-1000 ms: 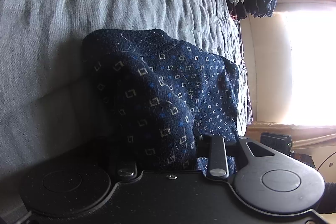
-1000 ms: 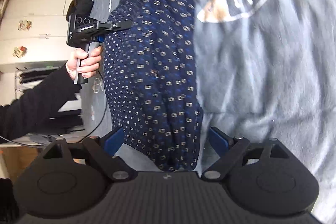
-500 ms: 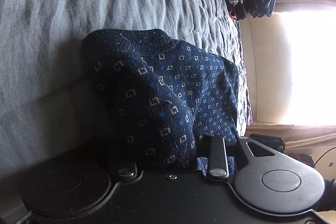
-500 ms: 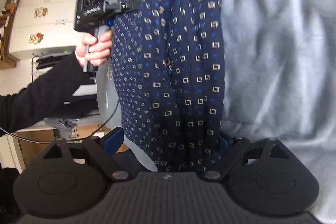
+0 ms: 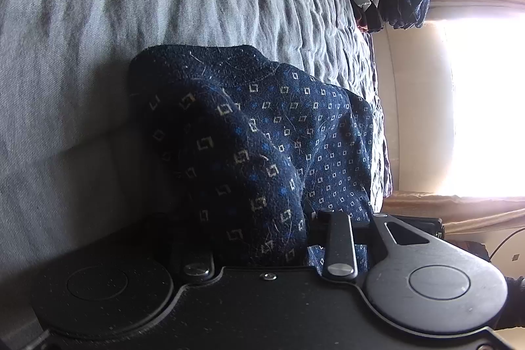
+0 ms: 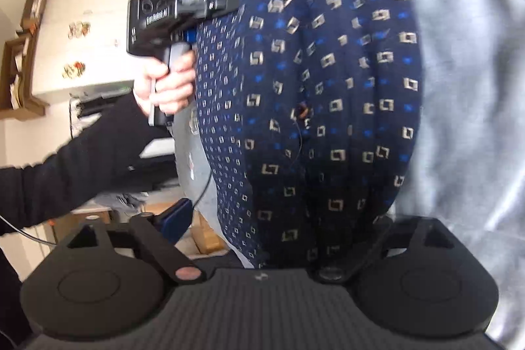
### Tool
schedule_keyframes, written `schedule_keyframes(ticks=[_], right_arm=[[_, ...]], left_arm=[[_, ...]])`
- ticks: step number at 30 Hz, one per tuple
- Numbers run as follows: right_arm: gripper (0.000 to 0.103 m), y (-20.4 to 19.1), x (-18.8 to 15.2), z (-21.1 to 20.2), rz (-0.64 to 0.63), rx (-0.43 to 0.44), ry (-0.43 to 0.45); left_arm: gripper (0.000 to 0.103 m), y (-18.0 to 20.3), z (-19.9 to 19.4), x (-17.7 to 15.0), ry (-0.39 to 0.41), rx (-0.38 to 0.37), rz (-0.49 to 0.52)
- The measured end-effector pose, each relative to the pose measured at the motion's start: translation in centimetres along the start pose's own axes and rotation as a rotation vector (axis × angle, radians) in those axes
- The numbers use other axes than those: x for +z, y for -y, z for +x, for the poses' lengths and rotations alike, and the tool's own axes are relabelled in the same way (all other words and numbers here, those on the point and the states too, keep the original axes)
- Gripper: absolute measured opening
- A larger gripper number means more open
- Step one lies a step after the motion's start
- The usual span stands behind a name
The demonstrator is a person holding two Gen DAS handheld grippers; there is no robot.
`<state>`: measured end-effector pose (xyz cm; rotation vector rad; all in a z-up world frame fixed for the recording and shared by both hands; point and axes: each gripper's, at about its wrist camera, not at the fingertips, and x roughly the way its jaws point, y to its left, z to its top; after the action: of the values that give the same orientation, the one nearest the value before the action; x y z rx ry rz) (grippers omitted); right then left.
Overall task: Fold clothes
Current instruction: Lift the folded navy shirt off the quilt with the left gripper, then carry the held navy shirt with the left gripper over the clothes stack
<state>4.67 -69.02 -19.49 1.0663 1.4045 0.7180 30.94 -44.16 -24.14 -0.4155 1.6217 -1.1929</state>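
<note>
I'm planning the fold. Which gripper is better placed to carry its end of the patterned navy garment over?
Left gripper: already clamped on the navy square-patterned knit garment. Right gripper's jaws are only closing around it.

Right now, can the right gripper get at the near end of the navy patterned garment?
Probably yes. The garment already lies between the right gripper jaws, which are closing, and nothing blocks them. The left gripper holds the far end.

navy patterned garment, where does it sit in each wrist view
Left wrist: the navy patterned garment fills the centre and bunches between the left gripper fingers at the bottom.
Right wrist: it runs down the middle, into the closing right gripper.
Shared landmark: the grey bedspread beneath it.
</note>
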Motion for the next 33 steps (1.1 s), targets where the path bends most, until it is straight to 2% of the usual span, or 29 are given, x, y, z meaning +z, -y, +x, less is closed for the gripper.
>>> schedule_keyframes(ticks=[2, 4, 12, 19, 27, 33], right_arm=[[0.031, 0.3, 0.0, -0.3, 0.007, -0.031, 0.007], [0.029, 0.7, -0.1, -0.7, 0.023, -0.045, 0.015], [0.024, 0.0, -0.4, -1.6, 0.054, 0.045, 0.034], [0.024, -2.1, -0.6, -2.8, 0.049, 0.118, 0.06], [0.024, -5.8, -1.2, -5.6, -0.004, 0.153, 0.065], [0.024, -9.4, -1.4, -10.1, -0.054, 0.161, 0.1]], left_arm=[[0.034, 0.0, 0.0, 0.0, 0.0, -0.001, 0.0], [0.034, -0.1, -0.1, -0.1, 0.0, -0.002, 0.001], [0.028, 0.5, -0.4, -0.4, 0.017, -0.004, 0.011], [0.025, 3.0, -1.6, -0.5, 0.021, -0.006, 0.052], [0.025, 9.6, -3.4, -0.2, 0.045, -0.009, 0.14], [0.025, 18.1, -4.7, -0.3, 0.118, 0.01, 0.201]])
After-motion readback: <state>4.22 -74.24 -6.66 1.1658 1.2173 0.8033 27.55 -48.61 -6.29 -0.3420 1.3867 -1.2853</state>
